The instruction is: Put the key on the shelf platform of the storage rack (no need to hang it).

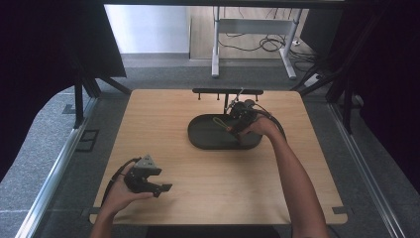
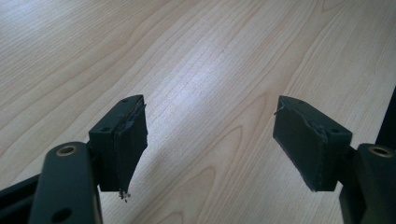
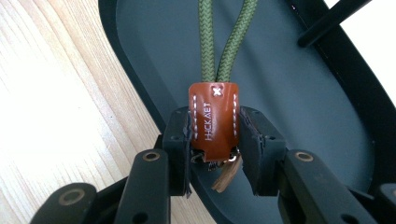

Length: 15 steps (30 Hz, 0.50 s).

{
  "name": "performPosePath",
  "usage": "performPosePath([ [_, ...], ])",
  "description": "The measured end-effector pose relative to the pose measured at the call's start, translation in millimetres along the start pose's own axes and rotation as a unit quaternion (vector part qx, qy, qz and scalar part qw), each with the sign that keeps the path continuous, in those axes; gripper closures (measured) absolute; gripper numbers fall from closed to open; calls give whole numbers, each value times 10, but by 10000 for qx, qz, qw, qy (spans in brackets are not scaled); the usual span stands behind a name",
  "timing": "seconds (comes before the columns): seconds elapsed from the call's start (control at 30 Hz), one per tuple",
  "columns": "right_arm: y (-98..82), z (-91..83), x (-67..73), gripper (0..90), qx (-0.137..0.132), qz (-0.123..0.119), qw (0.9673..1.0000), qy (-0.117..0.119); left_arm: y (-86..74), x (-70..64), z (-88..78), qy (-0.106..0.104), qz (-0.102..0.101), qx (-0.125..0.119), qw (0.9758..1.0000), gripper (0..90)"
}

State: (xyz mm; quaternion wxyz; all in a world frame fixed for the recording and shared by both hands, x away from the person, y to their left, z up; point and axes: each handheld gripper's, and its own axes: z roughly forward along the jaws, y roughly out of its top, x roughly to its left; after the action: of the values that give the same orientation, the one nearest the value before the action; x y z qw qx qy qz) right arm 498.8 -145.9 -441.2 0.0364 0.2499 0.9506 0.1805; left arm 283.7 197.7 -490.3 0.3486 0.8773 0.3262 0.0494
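A brown leather tab [image 3: 214,122] stitched in white, with a doubled olive-green cord [image 3: 226,42] running out of its top, sits pinched between the two black jaws of the right gripper [image 3: 214,149] above a dark oval tray [image 3: 299,112]. In the right gripper view the tab's long axis lies along the gripper's own line, the lettering reading lengthwise and the cord's two strands leading straight away from the jaws over the tray floor; a frayed tan end hangs out just below the tab, between the jaws. The jaws press on the tab's two long edges, one on each side, and the tab's upper part with its small cross-stitch stands clear beyond the fingertips. From the high view, the green cord [image 1: 219,122] shows as a thin loop over the tray [image 1: 203,136], just to the left of the right gripper [image 1: 236,122], which is held over the tray's far right part by the person's right hand [image 1: 261,127]. The tray lies with its long axis running left to right, a little beyond the middle of the light wooden table [image 1: 198,183], with a low black rack [image 1: 227,91] standing near the far edge just behind it. Well apart, at the near left of the table, the left gripper [image 1: 165,189] rests in the person's left hand [image 1: 121,191], its jaws spread wide over bare wood [image 2: 210,70] with nothing between them.
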Motion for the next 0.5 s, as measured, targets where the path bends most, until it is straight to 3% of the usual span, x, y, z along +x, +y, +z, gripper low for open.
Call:
performPosePath([
  [0.5, -8, -74, 26, 628, -262, 101, 9996, 75, 14, 0, -19, -27, -22, -59, 10000, 265],
])
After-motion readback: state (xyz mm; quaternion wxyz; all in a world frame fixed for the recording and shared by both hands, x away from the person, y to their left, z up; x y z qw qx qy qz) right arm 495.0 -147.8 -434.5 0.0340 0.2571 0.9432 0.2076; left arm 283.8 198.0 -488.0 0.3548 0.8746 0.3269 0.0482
